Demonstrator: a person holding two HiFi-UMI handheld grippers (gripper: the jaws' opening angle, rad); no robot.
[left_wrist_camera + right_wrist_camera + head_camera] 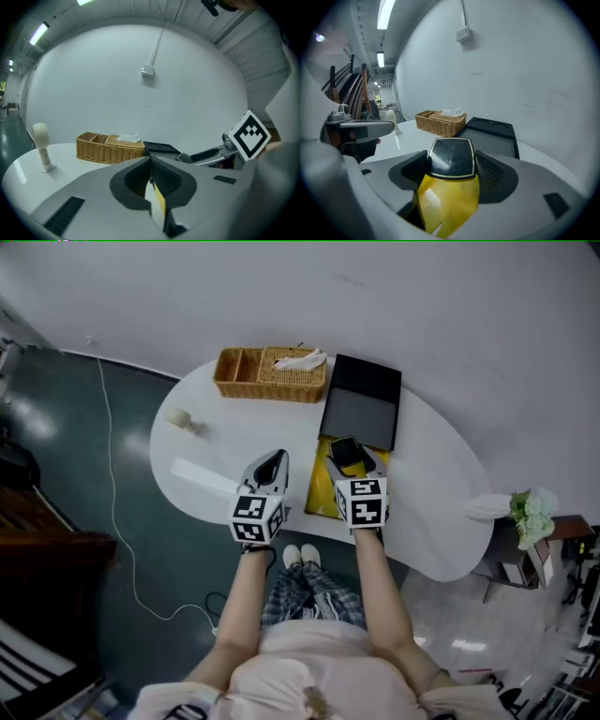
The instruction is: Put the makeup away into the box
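**Makeup item gripped, box placement still to do**

At the far left we note a pale knobbed stand (184, 418) on the white bench (422, 474); it is no part of the job. The left gripper (275, 461) hangs over the bench with its jaws together. A thin white-and-yellow sliver (157, 204) sits pinched in the seam, and we cannot tell what it is. Beyond it stands a wicker basket (267, 390) holding tissue.

The right gripper (347, 457) is clamped on the makeup item (450, 161), which has a black lid with a gold rim over a glossy yellow body. The jaws grip it by its 2 sides. The black box (359, 418) lies open just beyond this gripper, to the right of the basket.

Our judgement is that 1 short carry forward remains. We recommend the following:
- Keep the item level.
- Bring it squarely over the large grey compartment of the box.
- Lower it until it rests, and only then part the jaws.
- Keep the left gripper wide of the box and the basket.

The chief risk is a release from height, which could let the glossy body slide or bounce out onto the bench.
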